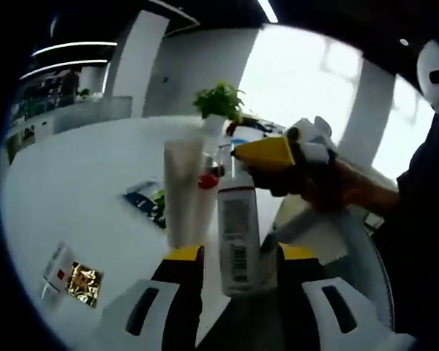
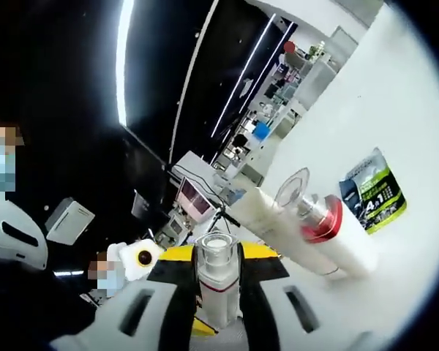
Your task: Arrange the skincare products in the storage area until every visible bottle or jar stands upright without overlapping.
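Note:
A white bottle [image 1: 240, 234] with a red band and a barcode stands between my left gripper's [image 1: 240, 254] yellow-tipped jaws. A thin gap shows at the left jaw, so this gripper reads as open around the bottle's lower part. My right gripper [image 1: 267, 153] comes in from the right at the bottle's clear cap. In the right gripper view it [image 2: 218, 253] is shut on the same bottle [image 2: 216, 281], seen from above. A white tube [image 1: 181, 191] [image 2: 278, 228] and a red-collared bottle [image 1: 208, 181] [image 2: 318, 216] are just behind.
The white table [image 1: 95, 175] carries a dark sachet [image 1: 145, 199] [image 2: 373, 190], small foil packets [image 1: 73, 278] at the near left, and a potted plant [image 1: 219, 102] at the back. A person's arm [image 1: 351, 190] and body are on the right.

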Demonstrator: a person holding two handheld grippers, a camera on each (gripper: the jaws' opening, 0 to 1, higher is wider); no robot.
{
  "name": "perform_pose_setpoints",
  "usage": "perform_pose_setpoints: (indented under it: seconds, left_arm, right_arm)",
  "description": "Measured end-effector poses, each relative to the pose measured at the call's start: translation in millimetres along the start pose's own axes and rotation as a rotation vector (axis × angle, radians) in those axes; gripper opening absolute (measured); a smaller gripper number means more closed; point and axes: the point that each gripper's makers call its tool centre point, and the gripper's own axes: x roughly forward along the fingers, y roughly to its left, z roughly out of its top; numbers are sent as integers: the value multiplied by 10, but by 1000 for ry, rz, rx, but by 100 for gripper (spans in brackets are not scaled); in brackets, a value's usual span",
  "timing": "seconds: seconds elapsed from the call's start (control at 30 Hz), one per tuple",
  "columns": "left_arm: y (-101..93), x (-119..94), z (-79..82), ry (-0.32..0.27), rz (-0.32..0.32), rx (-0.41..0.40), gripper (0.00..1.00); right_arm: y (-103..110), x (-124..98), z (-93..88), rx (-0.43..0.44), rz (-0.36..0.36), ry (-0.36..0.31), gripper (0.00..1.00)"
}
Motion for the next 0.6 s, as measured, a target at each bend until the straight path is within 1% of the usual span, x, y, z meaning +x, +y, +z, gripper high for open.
perform_pose_setpoints:
  seconds: [0.1, 0.17, 0.2, 0.23, 0.27, 0.33, 0.4, 0.43, 0.5, 0.6]
  left_arm:
    - [26, 13, 28, -17, 14, 8, 34]
    - [112, 12, 73, -27, 71, 15, 34]
    - [176, 4, 89, -19, 116, 42, 34]
    - [185, 8, 98, -16, 128, 48, 33]
    - [165, 28, 105, -11, 124, 55, 32]
    - [168, 53, 113, -6, 135, 57, 33]
    - [222, 70, 115, 8, 183, 77, 33]
    - [264, 71, 119, 18, 221, 111, 33]
    - [292, 75, 122, 32, 264, 142, 32]
    - [271, 83, 137, 43, 294, 181, 29]
  right_arm:
    - [9, 21, -30, -70, -24, 39, 20]
    - [-8, 32, -26, -99, -54, 40, 20]
    - [-6, 38, -22, -110, -63, 39, 20]
    - [-5, 48, -13, -118, -75, 31, 20]
    - [-6, 53, -8, -123, -80, 27, 20]
    - [-22, 77, 1, -132, -100, 12, 20]
    - [-47, 107, -19, -141, -128, 13, 20]
    - [-60, 122, -34, -148, -146, 9, 20]
    - [-53, 141, -51, -160, -158, 3, 20]
    - [-40, 179, -82, -170, -175, -11, 20]
